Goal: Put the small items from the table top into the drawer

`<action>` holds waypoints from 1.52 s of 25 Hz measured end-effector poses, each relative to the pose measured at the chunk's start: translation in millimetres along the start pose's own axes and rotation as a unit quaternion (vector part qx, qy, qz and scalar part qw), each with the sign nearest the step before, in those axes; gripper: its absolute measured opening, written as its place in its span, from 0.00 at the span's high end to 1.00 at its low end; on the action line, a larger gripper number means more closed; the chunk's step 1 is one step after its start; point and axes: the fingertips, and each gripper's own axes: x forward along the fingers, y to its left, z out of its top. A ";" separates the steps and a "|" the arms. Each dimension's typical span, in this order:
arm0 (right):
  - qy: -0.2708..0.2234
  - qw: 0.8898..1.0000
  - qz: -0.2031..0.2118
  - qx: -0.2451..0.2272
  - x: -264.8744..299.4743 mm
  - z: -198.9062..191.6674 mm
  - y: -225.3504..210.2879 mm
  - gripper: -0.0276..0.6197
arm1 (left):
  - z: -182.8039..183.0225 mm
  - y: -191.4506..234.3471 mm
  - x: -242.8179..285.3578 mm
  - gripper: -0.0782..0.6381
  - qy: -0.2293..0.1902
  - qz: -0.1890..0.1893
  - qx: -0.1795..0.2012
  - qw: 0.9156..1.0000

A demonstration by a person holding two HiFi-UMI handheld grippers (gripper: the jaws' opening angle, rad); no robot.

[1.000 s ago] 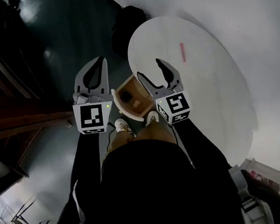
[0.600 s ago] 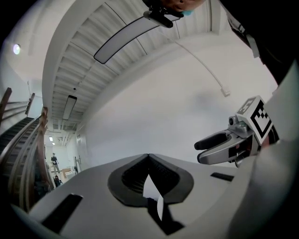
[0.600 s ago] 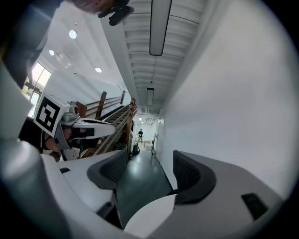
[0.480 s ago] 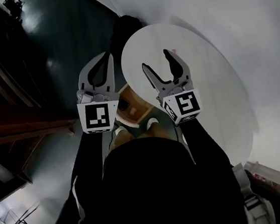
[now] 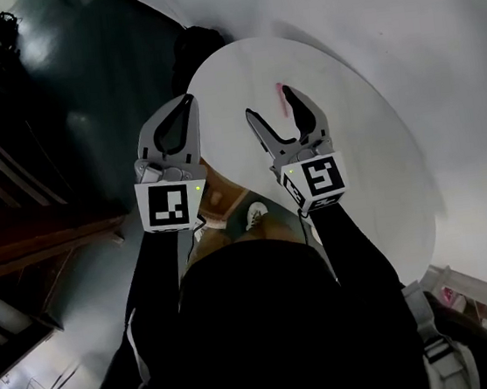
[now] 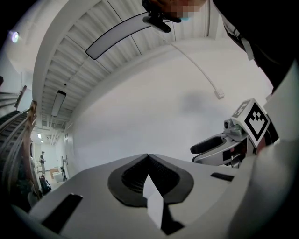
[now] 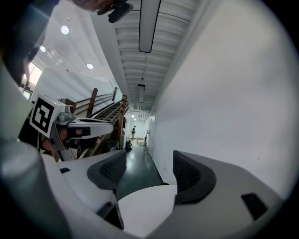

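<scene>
Below the closed left hand-held gripper point(image 5: 185, 102) and spread, empty right hand-held gripper point(image 5: 269, 102), the drawer point(image 5: 220, 194) half-hides.

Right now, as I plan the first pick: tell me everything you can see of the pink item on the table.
The pink item is a thin, straight stick, too small for detail. It lies flat on the white round table, toward its far side. In the head view it shows beside one finger of the open right gripper, whose own view shows nothing held between its jaws.

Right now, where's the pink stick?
In the head view, the pink stick lies on the round white table, towards its far side, showing between the open right gripper's tips.
</scene>
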 end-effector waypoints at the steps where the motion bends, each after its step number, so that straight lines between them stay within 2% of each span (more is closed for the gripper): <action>1: 0.001 1.000 -0.004 0.001 -1.3 -0.6 -7.1 0.46 | 0.2 -3.4 6.2 0.87 -0.004 -0.001 -0.003 1.000; 5: 0.004 1.000 -0.021 0.003 -8.7 -2.8 -35.5 0.46 | 4.8 -22.4 29.1 0.87 -0.020 -0.017 -0.003 1.000; 10: 0.012 0.999 -0.030 0.010 -10.1 -13.1 -62.6 0.46 | 4.3 -45.4 52.2 0.87 -0.017 -0.033 0.001 0.999; 15: 0.075 0.996 -0.048 0.018 7.2 -69.2 -85.0 0.46 | -3.1 -54.1 66.9 0.87 -0.007 -0.044 -0.006 0.999; 21: 0.186 0.977 -0.082 0.060 36.0 -176.8 -126.2 0.49 | -26.2 -50.3 83.6 0.87 0.022 -0.042 -0.016 0.999; 26: 0.257 0.959 -0.084 0.083 50.4 -248.6 -138.1 0.51 | -47.5 -45.7 85.3 0.87 0.050 -0.035 -0.017 0.998; 33: 0.322 0.936 -0.098 0.105 58.7 -305.0 -147.4 0.52 | -64.1 -37.2 75.8 0.87 0.073 -0.021 -0.035 0.996; 34: 0.338 0.930 -0.100 0.104 57.6 -311.6 -148.1 0.53 | -66.2 -36.2 74.2 0.87 0.076 -0.019 -0.036 0.996; 36: 0.369 0.920 -0.097 0.091 56.6 -320.4 -147.4 0.65 | -69.6 -34.7 71.2 0.87 0.082 -0.015 -0.037 0.996; 38: 0.386 0.915 -0.089 0.071 58.9 -320.6 -145.2 0.86 | -70.9 -33.6 68.6 0.87 0.084 -0.013 -0.037 0.996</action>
